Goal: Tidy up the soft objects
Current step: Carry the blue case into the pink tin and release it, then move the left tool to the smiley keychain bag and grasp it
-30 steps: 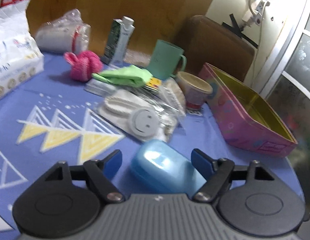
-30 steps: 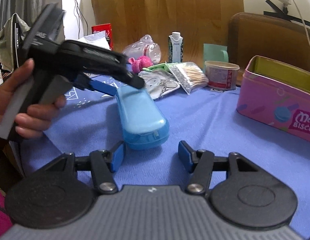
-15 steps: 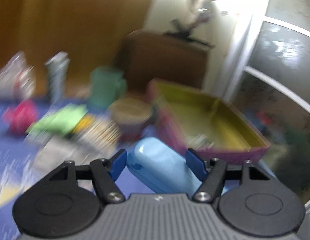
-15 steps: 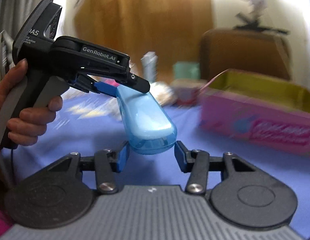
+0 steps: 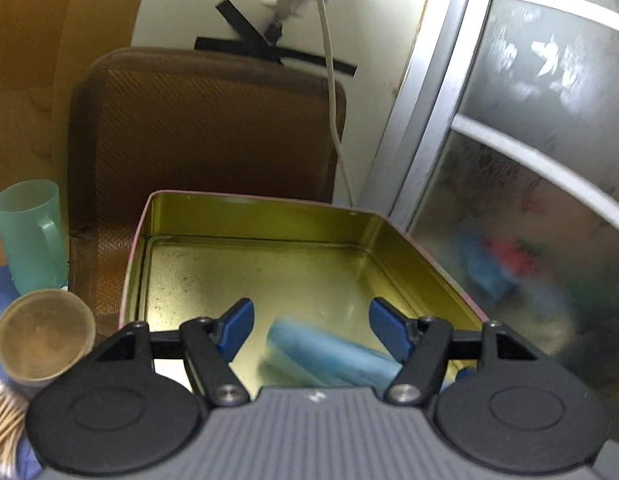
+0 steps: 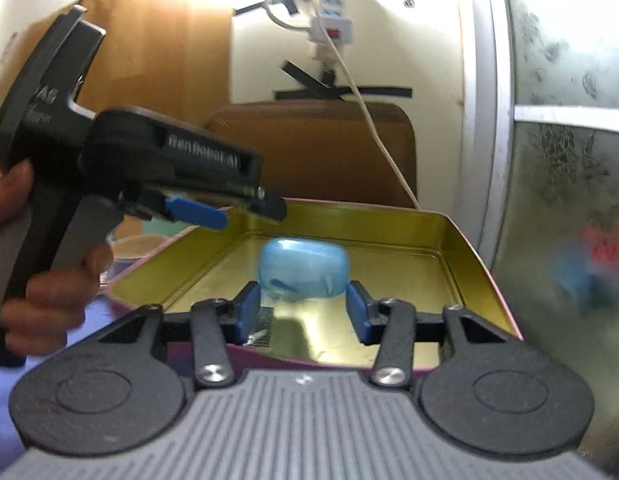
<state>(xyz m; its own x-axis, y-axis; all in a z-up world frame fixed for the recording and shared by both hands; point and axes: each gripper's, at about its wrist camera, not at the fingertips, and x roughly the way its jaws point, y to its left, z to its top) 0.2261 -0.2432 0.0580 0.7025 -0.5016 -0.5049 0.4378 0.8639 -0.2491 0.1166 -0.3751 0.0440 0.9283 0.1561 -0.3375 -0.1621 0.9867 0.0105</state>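
Blue plastic case (image 6: 303,268) is dropping into the gold-lined tin (image 5: 269,216) at frame centre, blurred, gripped by neither tool.

The left tongs (image 5: 311,322) are hanging spread wide above the case, holding nothing; the right tongs (image 6: 303,312) are standing open at lower centre, pads flanking the case's near end without visibly touching. The placing step appears to be finishing; the next move probably calls for both tongs backing out of the tin toward the items at left, such as the green mug (image 5: 29,236).
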